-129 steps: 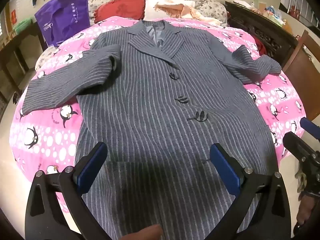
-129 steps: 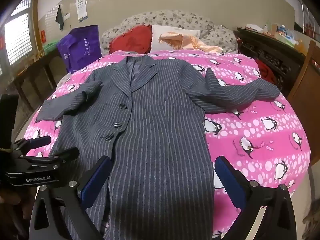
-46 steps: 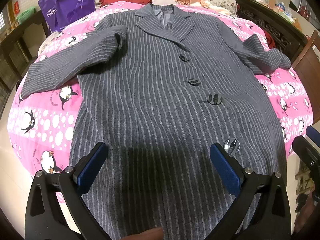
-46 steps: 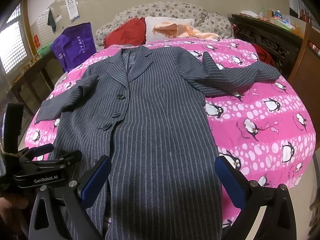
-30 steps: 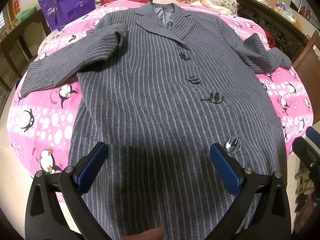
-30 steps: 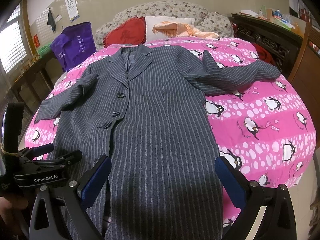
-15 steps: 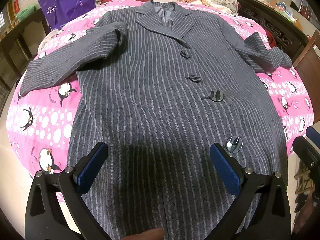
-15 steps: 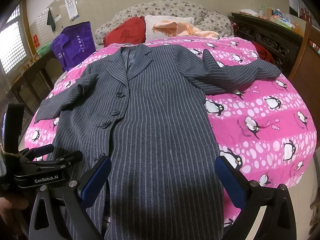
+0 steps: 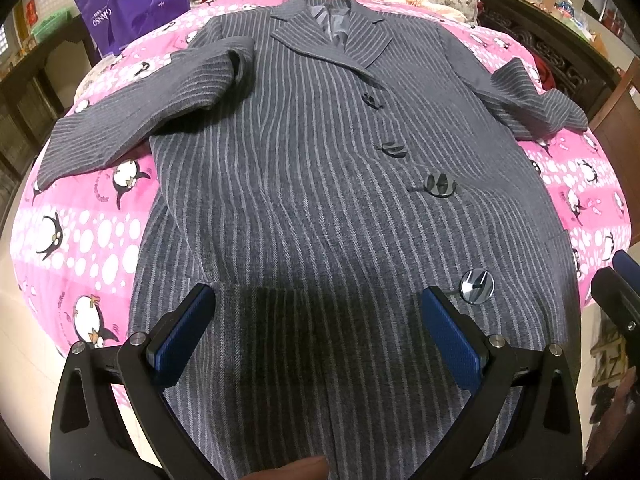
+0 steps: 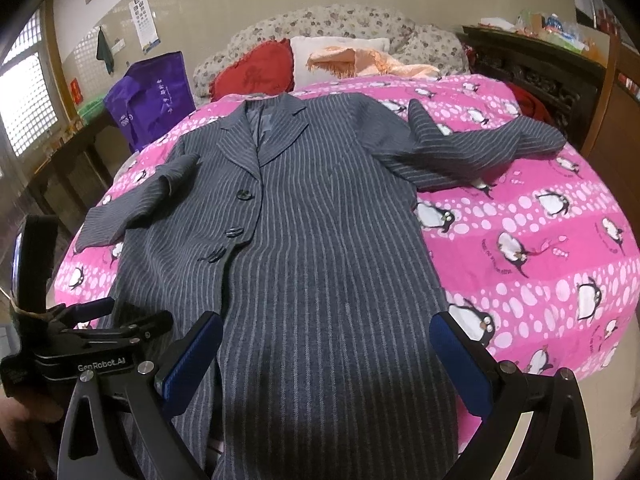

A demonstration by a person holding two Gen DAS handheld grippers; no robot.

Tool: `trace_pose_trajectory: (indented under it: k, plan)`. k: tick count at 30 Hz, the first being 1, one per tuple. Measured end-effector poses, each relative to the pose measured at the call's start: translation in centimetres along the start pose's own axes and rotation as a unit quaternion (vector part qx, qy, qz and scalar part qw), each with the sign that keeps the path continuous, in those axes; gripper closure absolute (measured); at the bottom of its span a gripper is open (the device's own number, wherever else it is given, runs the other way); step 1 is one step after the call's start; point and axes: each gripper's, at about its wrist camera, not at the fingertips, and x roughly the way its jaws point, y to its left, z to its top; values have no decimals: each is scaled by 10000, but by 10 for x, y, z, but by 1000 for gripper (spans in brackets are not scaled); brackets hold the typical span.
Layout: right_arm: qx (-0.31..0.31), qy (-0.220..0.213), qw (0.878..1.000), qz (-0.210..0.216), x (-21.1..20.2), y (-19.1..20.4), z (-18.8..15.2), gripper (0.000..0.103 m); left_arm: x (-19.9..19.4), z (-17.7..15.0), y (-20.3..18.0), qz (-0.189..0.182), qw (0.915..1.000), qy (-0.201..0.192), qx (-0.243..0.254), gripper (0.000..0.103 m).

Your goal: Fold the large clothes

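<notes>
A long grey pinstriped coat lies face up on a pink penguin-print bedspread, collar at the far end, both sleeves spread sideways; it also shows in the right wrist view. Its hem hangs over the near bed edge. My left gripper is open and empty, just above the lower front of the coat, left of a shiny button. My right gripper is open and empty above the coat's lower right part. The left gripper body shows at the right wrist view's left edge.
A purple bag stands on a dark table left of the bed. A red cushion, a white pillow and a peach cloth lie at the headboard. Dark wooden furniture and a wooden chair stand on the right.
Both grippers have moved slightly forward and lower over the coat's lower part; a shiny lower button has come into the left wrist view. The coat has not moved.
</notes>
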Motion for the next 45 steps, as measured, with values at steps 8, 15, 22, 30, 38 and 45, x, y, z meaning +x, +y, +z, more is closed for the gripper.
trace_pose_trajectory:
  k: [8,15,22,30,38,45]
  plan:
    - [-110,97,9998,-107,4,3,0,0,3,1,0,12,10000,33,1,0]
    - [-83,143,9998,-130,5,1,0,1,3,1,0,11,10000,33,5,0]
    - [-94,135,9998,-144,5,0,1,1,3,1,0,12,10000,32,5,0]
    - [-183,146,9996,-169,11,1,6,1,2,18,8,108,9997,-197,6,0]
    - [-340,-22,9991,-254,45,0,54,1,30,78,23,382,9976,-569,66,0]
    - [-556,69,9980,-304,125,7,98,1,73,105,20,298,9985,-464,41,0]
